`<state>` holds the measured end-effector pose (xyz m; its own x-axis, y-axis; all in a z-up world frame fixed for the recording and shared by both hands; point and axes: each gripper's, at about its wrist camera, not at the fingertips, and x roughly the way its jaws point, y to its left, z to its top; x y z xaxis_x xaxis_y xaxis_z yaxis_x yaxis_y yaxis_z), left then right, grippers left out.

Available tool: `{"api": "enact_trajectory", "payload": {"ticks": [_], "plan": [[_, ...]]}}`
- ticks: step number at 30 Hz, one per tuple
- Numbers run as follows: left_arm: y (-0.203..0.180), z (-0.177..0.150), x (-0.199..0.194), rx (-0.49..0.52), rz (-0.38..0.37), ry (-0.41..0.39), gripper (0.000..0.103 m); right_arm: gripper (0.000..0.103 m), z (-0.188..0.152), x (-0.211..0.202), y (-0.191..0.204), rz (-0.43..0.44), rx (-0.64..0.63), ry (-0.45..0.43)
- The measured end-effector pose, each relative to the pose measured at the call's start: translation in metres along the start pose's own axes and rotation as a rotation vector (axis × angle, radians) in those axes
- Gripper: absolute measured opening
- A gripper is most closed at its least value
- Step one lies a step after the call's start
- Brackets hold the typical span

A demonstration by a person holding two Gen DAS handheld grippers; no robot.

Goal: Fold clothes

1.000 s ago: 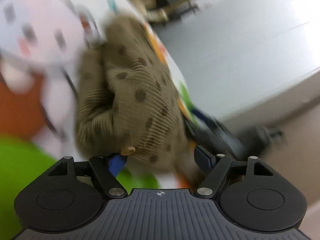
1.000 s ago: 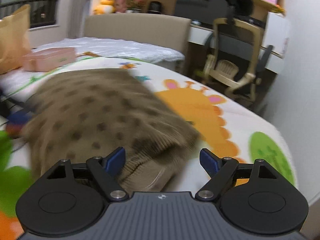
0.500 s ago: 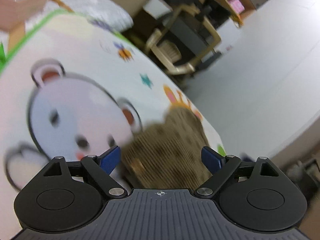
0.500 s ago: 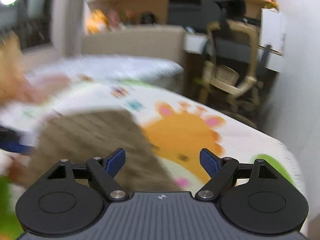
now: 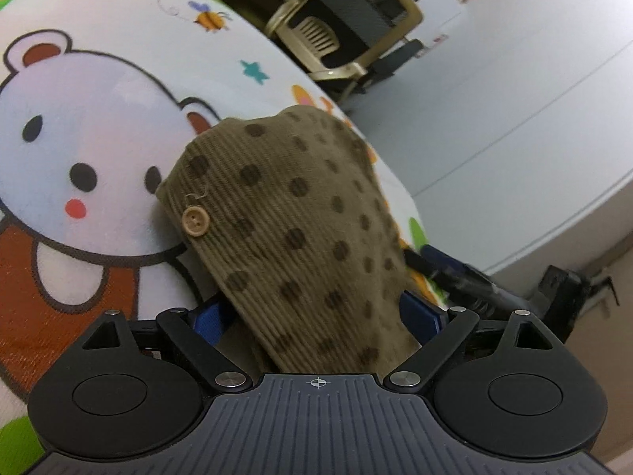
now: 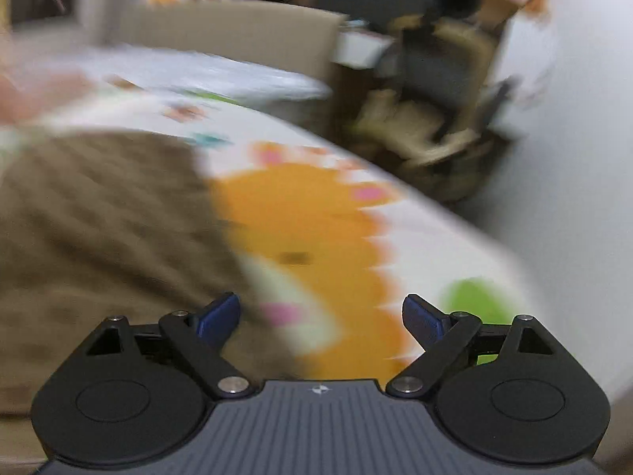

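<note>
An olive-brown corduroy garment (image 5: 300, 217) with dark dots and a wooden button (image 5: 194, 221) lies folded on the cartoon play mat (image 5: 91, 126). My left gripper (image 5: 314, 314) is open wide, and the garment's near end lies between its blue fingers (image 5: 207, 316) without being pinched. In the right wrist view the garment (image 6: 103, 229) is a blurred brown mass at the left. My right gripper (image 6: 320, 314) hangs over the mat's orange print (image 6: 308, 237); its jaws are opening and only the garment's edge reaches its left finger. The right gripper (image 5: 439, 261) also shows past the garment's right edge.
The mat's right edge (image 5: 411, 202) drops off toward a pale wall. A beige office chair (image 5: 348, 31) and a desk stand behind it. A white quilt (image 6: 221, 75) and a headboard (image 6: 221, 27) lie at the far end.
The left view swung up off the garment and came back with the jaws wider around its near end. The right gripper swung right, so the garment slid left out of its jaws.
</note>
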<state>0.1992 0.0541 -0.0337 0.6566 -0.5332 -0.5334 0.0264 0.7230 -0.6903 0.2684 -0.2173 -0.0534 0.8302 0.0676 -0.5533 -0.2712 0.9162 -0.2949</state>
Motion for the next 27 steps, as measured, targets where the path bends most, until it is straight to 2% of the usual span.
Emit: {"api": "enact_trajectory", "payload": {"ticks": [1,5,8,11,14,19,22,24,27], "plan": [[0.001,0.001,0.000,-0.001,0.003,-0.005,0.092,0.090,0.001,0.004,0.002,-0.087,-0.001,-0.002],[0.007,0.009,-0.005,0.007,0.038,-0.038,0.091,0.091,0.005,0.000,-0.029,0.111,0.264,-0.025],[0.016,0.019,-0.004,-0.015,0.034,-0.054,0.091,0.092,0.003,0.003,-0.029,0.285,0.357,0.004],[0.020,0.030,-0.003,-0.011,0.056,-0.069,0.092,0.092,0.000,-0.001,-0.003,0.430,0.353,0.043],[0.027,0.049,-0.006,0.019,0.096,-0.110,0.092,0.093,-0.006,-0.022,0.030,0.474,0.316,0.036],[0.038,0.088,-0.019,0.053,0.186,-0.203,0.091,0.099,-0.010,-0.061,0.069,0.633,0.213,0.076],[0.040,0.094,-0.037,0.053,0.213,-0.239,0.090,0.099,-0.006,-0.077,0.068,0.635,0.147,0.045],[0.040,0.088,-0.051,0.055,0.189,-0.243,0.091,0.103,0.001,-0.083,0.052,0.601,0.177,-0.016],[0.032,0.065,-0.064,0.103,0.149,-0.213,0.092,0.103,0.017,-0.077,0.032,0.507,0.253,-0.074]]}}
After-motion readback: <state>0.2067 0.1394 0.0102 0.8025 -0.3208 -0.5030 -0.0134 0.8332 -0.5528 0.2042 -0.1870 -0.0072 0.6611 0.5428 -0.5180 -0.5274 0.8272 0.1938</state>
